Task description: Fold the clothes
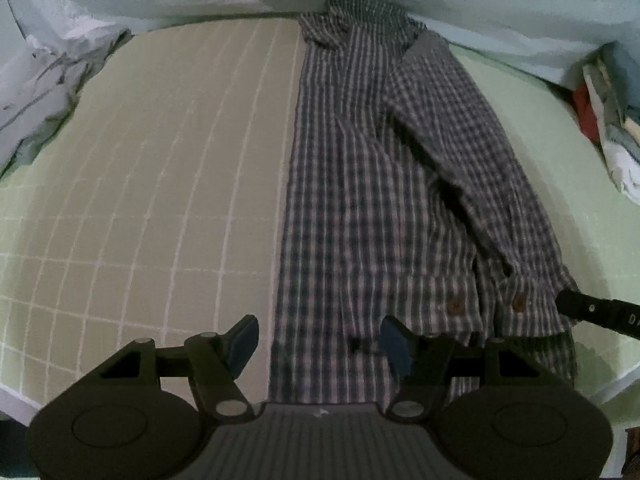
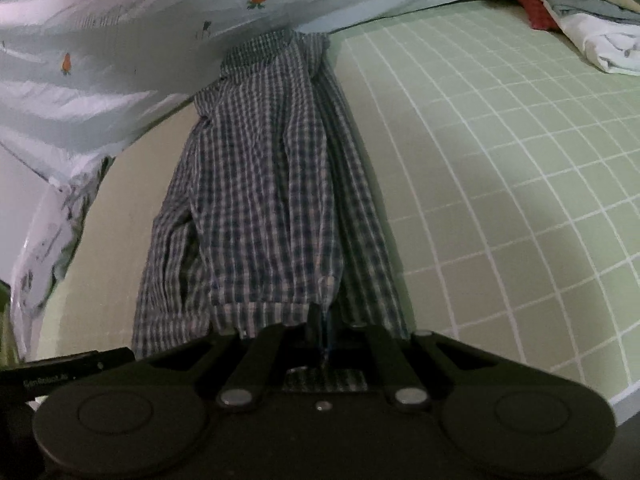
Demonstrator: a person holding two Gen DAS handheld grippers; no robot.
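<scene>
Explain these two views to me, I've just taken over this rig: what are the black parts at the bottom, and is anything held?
Each picture comes from a camera on a handheld gripper, looking along its two fingers. In the left wrist view, the left gripper is open over the bottom edge of a checked shirt lying on a green gridded mat. In the right wrist view, the right gripper is shut on the shirt's sleeve cuff. A carrot-print sheet lies behind, folded clothes at the far right.

Blue-and-white checked shirt (image 1: 360,184) on pale green, white-gridded mat (image 2: 500,152); light blue carrot-print cloth (image 2: 120,40) behind
</scene>
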